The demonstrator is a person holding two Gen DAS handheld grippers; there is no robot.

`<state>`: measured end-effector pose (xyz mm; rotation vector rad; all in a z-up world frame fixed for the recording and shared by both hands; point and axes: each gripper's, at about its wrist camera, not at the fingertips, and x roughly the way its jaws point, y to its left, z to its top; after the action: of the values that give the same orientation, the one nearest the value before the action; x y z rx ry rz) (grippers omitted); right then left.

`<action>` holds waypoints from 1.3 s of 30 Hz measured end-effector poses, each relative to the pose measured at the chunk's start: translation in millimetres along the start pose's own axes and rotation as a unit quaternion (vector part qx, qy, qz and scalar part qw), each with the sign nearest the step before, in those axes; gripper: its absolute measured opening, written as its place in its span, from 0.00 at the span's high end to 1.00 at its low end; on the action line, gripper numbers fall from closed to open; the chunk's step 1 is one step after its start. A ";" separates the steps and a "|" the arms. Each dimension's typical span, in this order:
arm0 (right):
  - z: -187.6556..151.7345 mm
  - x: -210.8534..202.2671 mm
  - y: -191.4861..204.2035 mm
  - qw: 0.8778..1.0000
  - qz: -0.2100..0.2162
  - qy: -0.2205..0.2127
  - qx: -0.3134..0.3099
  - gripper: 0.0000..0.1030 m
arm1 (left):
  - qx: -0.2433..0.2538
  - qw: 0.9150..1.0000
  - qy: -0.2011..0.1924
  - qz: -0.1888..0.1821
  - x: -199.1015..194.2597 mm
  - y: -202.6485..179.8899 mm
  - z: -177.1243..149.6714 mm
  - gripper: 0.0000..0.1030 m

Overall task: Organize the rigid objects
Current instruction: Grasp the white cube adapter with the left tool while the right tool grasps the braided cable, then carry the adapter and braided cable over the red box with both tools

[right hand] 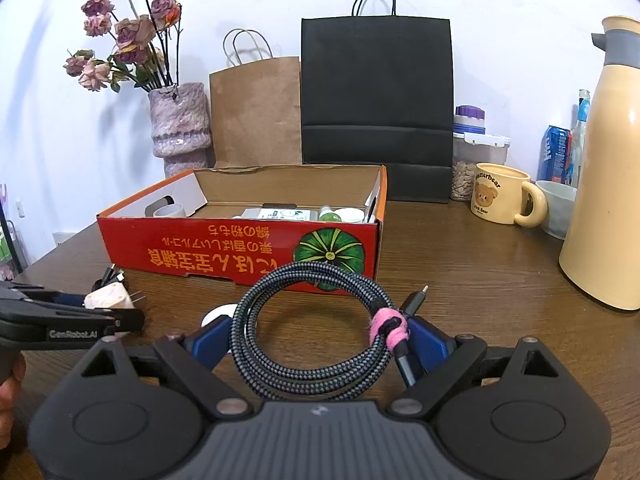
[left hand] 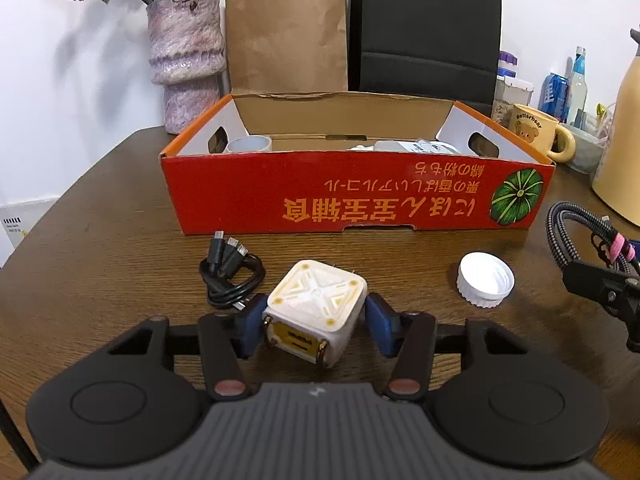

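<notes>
A white cube charger plug stands on the wooden table between the blue pads of my left gripper; the left pad touches it, the right pad stands a little apart. My right gripper is shut on a coiled braided cable tied with a pink strap, held above the table. The cable also shows at the right of the left wrist view. A black coiled cable and a white lid lie in front of the open red cardboard box.
Inside the box are a tape roll and several small items. Behind it stand a vase, a brown bag and a black bag. A mug, bottles and a cream thermos stand right.
</notes>
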<state>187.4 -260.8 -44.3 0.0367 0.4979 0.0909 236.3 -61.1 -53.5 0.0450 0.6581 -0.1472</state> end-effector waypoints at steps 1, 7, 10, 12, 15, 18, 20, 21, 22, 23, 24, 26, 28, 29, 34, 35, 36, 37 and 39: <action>-0.4 -0.5 0.1 1.000 0.000 0.000 0.000 0.10 | -0.001 1.000 0.000 -0.002 -0.1 0.4 0.3 0.48; -1.2 -2.3 -0.3 1.000 -0.002 -0.003 0.002 0.10 | 0.004 1.000 0.000 0.000 -0.7 -1.3 0.5 0.48; -1.1 -2.8 -0.4 1.000 -0.003 -0.005 0.003 0.10 | 0.005 1.000 -0.001 0.002 -2.1 -2.0 0.1 0.48; -1.4 -3.3 -0.4 1.000 -0.003 -0.006 0.003 0.10 | 0.005 1.000 -0.004 0.004 -3.8 -2.5 -0.2 0.48; -1.3 -4.0 -0.6 1.000 -0.004 -0.007 0.003 0.10 | 0.006 1.000 -0.009 0.005 -7.2 -3.5 -0.3 0.48; -1.5 -5.8 -0.7 1.000 -0.003 -0.010 0.003 0.10 | 0.004 1.000 -0.013 0.009 -10.0 -3.5 -0.2 0.48; -1.7 -6.9 0.1 1.000 -0.003 -0.011 0.003 0.10 | 0.002 1.000 -0.016 0.010 -12.4 -3.4 0.1 0.48; -1.8 -7.6 0.3 1.000 -0.004 -0.012 0.003 0.10 | 0.001 1.000 -0.019 0.010 -14.5 -3.5 0.2 0.48; -1.9 -8.0 0.3 1.000 -0.004 -0.013 0.003 0.10 | 0.000 1.000 -0.022 0.011 -16.5 -3.9 0.4 0.48; -2.2 -8.6 0.2 1.000 -0.004 -0.014 0.003 0.10 | 0.001 1.000 -0.025 0.010 -18.4 -4.4 0.5 0.48; -2.3 -9.2 0.6 1.000 -0.004 -0.015 0.004 0.10 | 0.002 0.999 -0.030 0.010 -21.2 -5.3 0.5 0.48; -2.3 -10.3 1.3 1.000 -0.004 -0.017 0.004 0.10 | 0.004 0.999 -0.038 0.012 -25.3 -7.6 0.7 0.48; -2.7 -11.6 2.7 1.000 -0.004 -0.019 0.004 0.10 | 0.005 0.999 -0.044 0.014 -28.9 -9.3 1.0 0.48; -2.8 -12.2 3.4 1.000 -0.004 -0.019 0.004 0.10 | 0.005 0.999 -0.046 0.015 -30.4 -10.3 1.0 0.48; -2.6 -15.3 7.9 1.000 -0.001 -0.024 0.002 0.10 | 0.001 0.998 -0.058 0.017 -38.5 -12.0 1.3 0.48; -2.7 -16.4 8.5 1.000 -0.001 -0.025 0.002 0.10 | -0.003 0.998 -0.061 0.015 -40.0 -11.3 1.6 0.48; -2.5 -17.1 10.3 1.000 0.000 -0.027 0.002 0.10 | -0.006 0.998 -0.064 0.014 -42.6 -10.7 2.3 0.48; -2.1 -17.6 11.2 1.000 0.001 -0.028 0.001 0.10 | -0.007 0.998 -0.068 0.014 -44.8 -10.4 2.9 0.48; -1.0 -19.0 12.9 1.000 0.002 -0.031 0.002 0.10 | -0.010 0.997 -0.074 0.018 -48.4 -10.1 4.1 0.48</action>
<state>169.2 -249.8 -35.4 0.0449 0.4356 0.0924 199.5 -65.6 -20.6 0.0253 0.5101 -0.1087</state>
